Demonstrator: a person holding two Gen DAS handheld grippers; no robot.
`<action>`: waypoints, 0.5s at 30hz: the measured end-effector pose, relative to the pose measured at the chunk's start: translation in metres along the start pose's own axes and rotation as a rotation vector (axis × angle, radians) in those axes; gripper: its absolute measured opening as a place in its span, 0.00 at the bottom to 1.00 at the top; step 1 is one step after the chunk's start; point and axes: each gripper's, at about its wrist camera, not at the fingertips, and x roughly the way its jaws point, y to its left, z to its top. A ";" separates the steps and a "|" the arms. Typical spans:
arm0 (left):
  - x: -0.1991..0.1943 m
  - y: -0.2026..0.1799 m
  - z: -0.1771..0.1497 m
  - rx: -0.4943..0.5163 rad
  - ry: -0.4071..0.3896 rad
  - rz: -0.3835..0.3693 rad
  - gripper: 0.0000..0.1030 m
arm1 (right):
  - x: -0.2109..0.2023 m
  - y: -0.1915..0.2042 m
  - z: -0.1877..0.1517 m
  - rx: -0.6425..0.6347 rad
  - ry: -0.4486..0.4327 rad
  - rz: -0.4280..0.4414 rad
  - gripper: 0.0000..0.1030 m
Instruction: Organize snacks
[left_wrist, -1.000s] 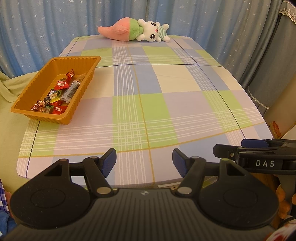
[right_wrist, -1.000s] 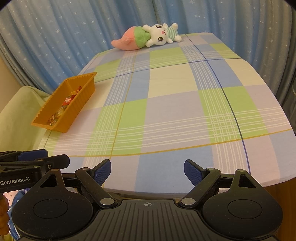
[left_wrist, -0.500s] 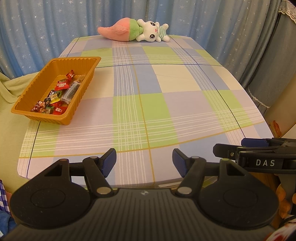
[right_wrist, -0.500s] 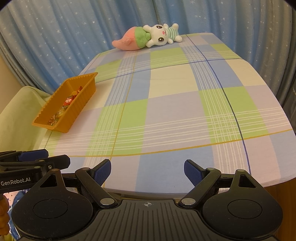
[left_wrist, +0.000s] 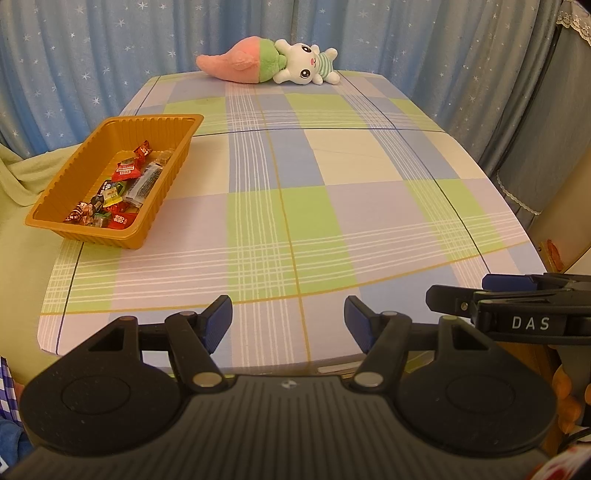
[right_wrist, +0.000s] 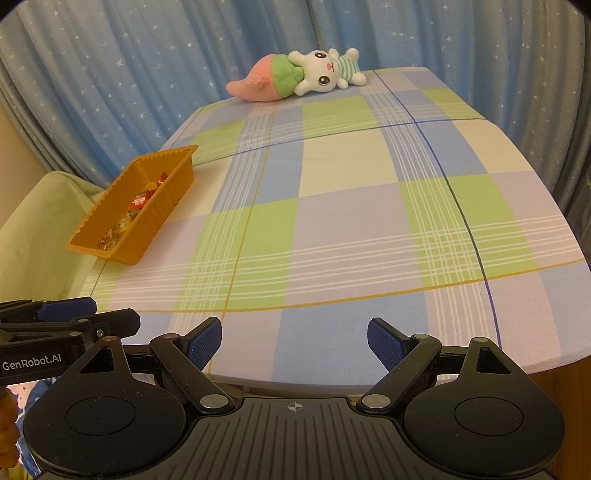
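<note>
Both grippers hang over the near edge of the table (left_wrist: 332, 221), side by side, pointing down and across it.

Left gripper (left_wrist: 288, 319): jaws spread apart, nothing between the blue pads (left_wrist: 218, 321); only the checked tablecloth (right_wrist: 332, 206) shows in the gap. Right gripper (right_wrist: 294, 345): jaws spread wider, also empty. In the left wrist view the right gripper appears at the right edge, seen from the side, with "DAS" printed on its body. In the right wrist view the left gripper enters at the lower left, marked "GenRobot.AI".

Orange plastic tray (left_wrist: 70, 177): sits on the left side of the table, close to its left edge, well apart from both grippers. Ribbed walls, long axis running away from the near edge. Wrapped snacks (left_wrist: 122, 188) lie inside it, piled mostly toward the near end: red wrappers, a yellow one, a silvery bar-shaped pack, some dark twisted candies. No snack lies on the cloth outside the tray.

Far end of the table: a plush toy (left_wrist: 266, 66) lying on its side, a white rabbit in a striped top joined to a pink and green carrot shape.

Behind the table: blue curtains (left_wrist: 92, 55) with white stars. A pale green cloth (left_wrist: 22, 173) lies left of the table beside the tray.
</note>
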 end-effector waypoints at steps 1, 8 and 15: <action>0.000 0.000 0.000 0.000 -0.001 0.000 0.63 | 0.000 0.000 0.000 0.000 0.000 0.000 0.83; -0.002 0.000 0.000 0.001 -0.003 0.001 0.63 | -0.001 0.002 0.001 -0.001 -0.003 0.002 0.83; -0.003 0.000 -0.001 -0.009 -0.003 0.005 0.64 | -0.001 0.001 0.000 -0.003 -0.003 0.002 0.83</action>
